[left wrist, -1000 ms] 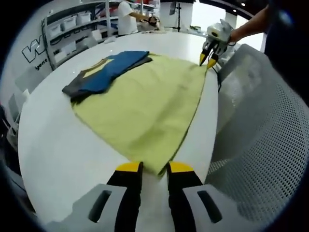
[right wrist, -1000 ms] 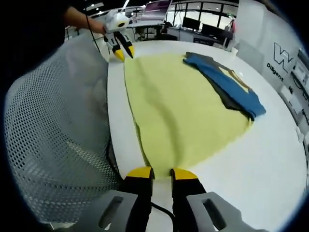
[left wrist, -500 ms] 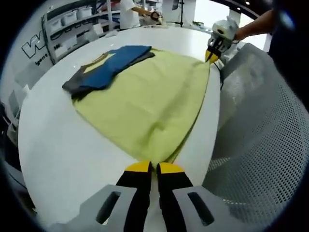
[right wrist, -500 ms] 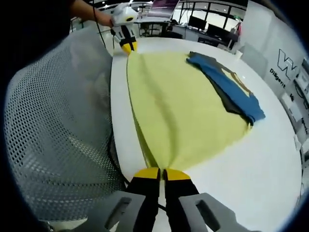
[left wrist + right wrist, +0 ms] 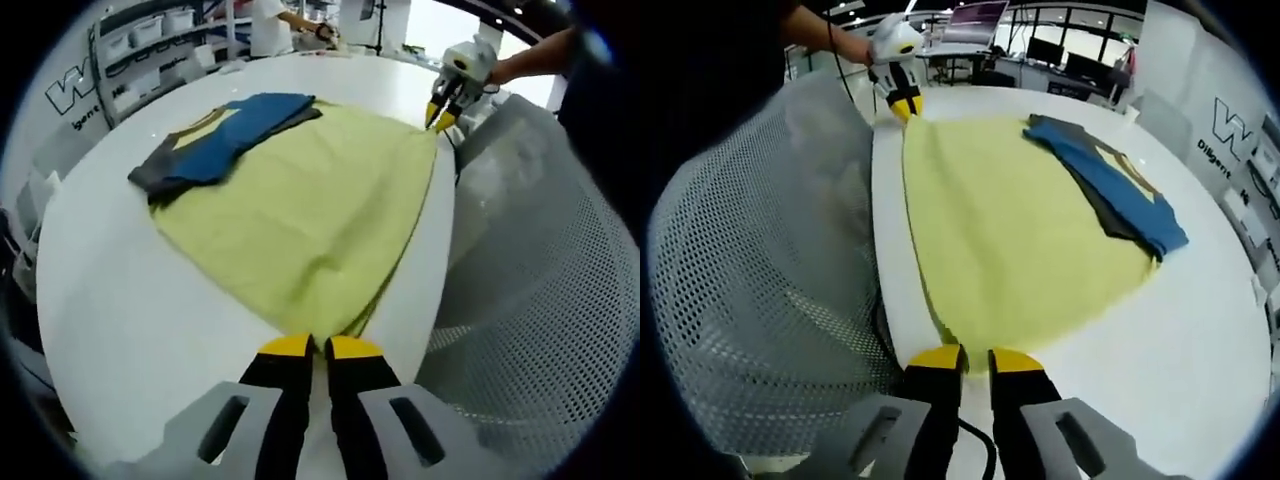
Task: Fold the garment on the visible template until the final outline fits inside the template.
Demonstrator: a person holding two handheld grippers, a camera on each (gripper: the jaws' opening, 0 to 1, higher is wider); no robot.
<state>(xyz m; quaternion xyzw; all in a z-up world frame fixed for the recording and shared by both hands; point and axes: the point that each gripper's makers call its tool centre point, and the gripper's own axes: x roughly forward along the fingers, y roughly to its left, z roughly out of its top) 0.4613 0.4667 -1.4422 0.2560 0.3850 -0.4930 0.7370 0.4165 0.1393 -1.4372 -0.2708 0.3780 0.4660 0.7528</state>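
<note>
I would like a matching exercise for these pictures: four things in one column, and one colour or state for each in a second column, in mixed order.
Things:
1. yellow-green cloth
2. folded garment
3. left gripper
4. mesh chair back

Colours or states:
A. white, full of small holes
B. spread flat on the white table
C. blue and dark grey, lying at the cloth's far edge
D. shut on the cloth's near corner

Pairs: 1-B, 2-C, 3-D, 4-A

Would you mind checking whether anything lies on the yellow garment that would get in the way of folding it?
Yes: a folded blue and grey garment overlaps the far edge of the yellow garment. Nothing separates either hand-held gripper from the near corners.
</note>
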